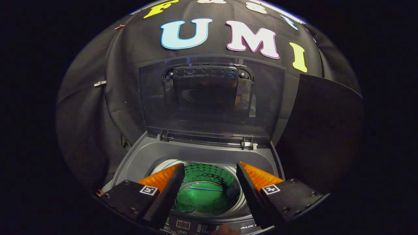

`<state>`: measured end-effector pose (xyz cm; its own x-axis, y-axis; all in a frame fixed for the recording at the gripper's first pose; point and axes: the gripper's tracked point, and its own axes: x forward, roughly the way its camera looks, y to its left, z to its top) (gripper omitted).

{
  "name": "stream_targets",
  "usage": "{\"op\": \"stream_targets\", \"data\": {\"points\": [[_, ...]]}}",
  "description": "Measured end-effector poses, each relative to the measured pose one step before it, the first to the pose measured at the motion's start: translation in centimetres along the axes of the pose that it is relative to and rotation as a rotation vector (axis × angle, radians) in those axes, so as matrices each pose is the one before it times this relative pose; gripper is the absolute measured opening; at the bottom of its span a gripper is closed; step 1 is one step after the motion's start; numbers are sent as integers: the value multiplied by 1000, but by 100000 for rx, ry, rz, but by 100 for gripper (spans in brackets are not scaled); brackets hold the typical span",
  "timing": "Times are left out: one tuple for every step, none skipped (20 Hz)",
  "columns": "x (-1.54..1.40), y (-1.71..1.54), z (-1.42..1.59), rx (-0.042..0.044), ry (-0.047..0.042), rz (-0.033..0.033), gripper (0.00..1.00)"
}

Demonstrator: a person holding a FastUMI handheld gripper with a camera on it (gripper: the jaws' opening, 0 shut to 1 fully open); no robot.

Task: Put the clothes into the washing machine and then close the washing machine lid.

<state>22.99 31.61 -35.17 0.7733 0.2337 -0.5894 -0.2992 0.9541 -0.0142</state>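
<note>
Hovering over the open washing machine (196, 153), the hand-held gripper (209, 182) has its two orange-backed fingers (163, 178) spread wide apart with nothing between them. The green clothes (204, 199) lie at the bottom of the drum (212, 171), seen through the gap between the fingers and below them, so the loading part looks done. The lid (212, 98) stands upright at the far side of the machine, leaning back toward the black cloth wall (124, 58), and closing it is the step that seems left. The risk lies there: the lid is smooth and glossy, and a finger hooked over its far top edge could slip off before the lid passes its balance point, leaving it standing. Pulled too hard, it could drop freely and slam on the rim, or catch a finger that lingers over the opening. A bit of someone's hand (225, 230) shows at the near edge by the control panel (192, 226), and it could be pinched if it strays over the rim.
</note>
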Motion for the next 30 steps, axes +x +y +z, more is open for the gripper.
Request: {"op": "stream_targets", "data": {"points": [[-375, 221, 296, -934, -1098, 558, 99], [-361, 119, 269, -1490, -1009, 482, 99], [-458, 149, 354, -848, -1438, 468, 99], [-346, 159, 361, -598, -1398, 586, 99], [-314, 52, 396, 12, -1413, 567, 99], [-312, 109, 401, 354, -1460, 364, 99], [-247, 105, 373, -51, -1461, 455, 99], [-283, 95, 344, -695, -1188, -27, 99], [-282, 62, 238, -917, -995, 302, 99], [-137, -47, 149, -457, -718, -127, 99], [-80, -70, 59, -352, -711, -29, 99], [-56, -53, 52, -98, -420, -3, 99], [-36, 62, 76, 77, -351, 206, 99], [-131, 96, 98, 202, -367, 383, 99], [-124, -60, 92, 432, -455, 19, 99], [-114, -24, 190, 479, -580, 161, 99], [-254, 51, 323, 539, -959, 174, 99], [-128, -14, 437, 89, -1228, -52, 99], [-244, 69, 555, -214, -1612, 73, 99], [-233, 76, 563, -185, -1670, 79, 99], [-194, 82, 459, -262, -1378, 361, 99], [-232, 179, 525, -203, -1363, 578, 99], [-270, 5, 526, -349, -1245, 232, 99], [-239, 119, 524, 169, -1157, 478, 99], [-128, 140, 499, 187, -902, 401, 99], [-318, 125, 581, 290, -593, 652, 99], [-324, -86, 569, 48, -362, -257, 99], [-231, -176, 477, 290, 45, -88, 99], [-198, -52, 625, 1599, -339, 297, 99], [-290, -117, 749, 1793, -449, -58, 99]]}}
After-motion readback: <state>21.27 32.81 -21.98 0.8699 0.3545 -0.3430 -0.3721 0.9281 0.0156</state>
